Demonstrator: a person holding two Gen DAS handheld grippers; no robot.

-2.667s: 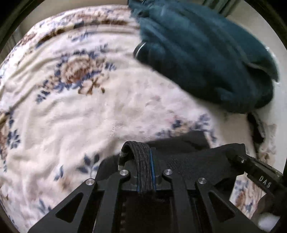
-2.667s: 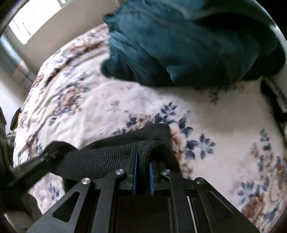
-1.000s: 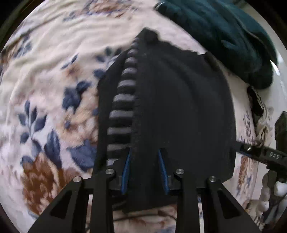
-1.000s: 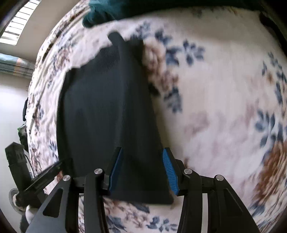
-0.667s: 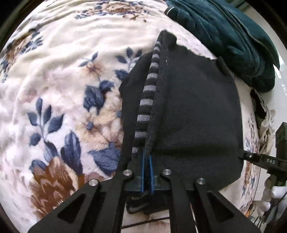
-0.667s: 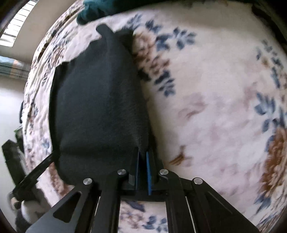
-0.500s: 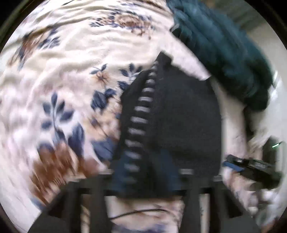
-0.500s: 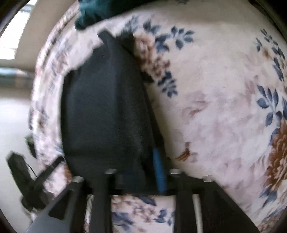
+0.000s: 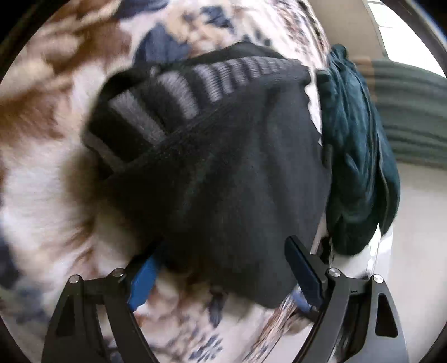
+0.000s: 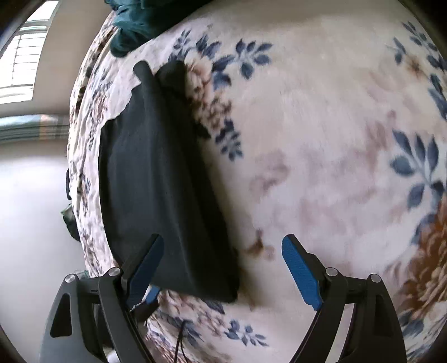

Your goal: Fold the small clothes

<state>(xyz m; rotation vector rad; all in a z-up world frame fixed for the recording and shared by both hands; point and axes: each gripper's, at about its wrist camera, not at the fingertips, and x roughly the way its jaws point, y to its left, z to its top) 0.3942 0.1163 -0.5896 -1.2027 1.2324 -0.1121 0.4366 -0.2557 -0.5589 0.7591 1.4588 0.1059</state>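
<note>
A black knit garment with a grey-striped band lies folded on the floral blanket. My left gripper hangs low over its near edge. Its jaws are opening, the cloth lies between them, and the blue pads stand apart from it. In the right wrist view the same garment lies flat at the left. My right gripper straddles its near right corner. These jaws are opening too, and the pads press on nothing.
A heap of dark teal fleece lies just beyond the garment, also at the top of the right view as teal fleece. The blanket spreads wide to the right. The bed's edge and pale floor are at the left.
Both grippers were shut on the garment's near edge and have let go, their jaws now spread wide. The left gripper has rolled and dropped closer to the cloth, which now lies still.
</note>
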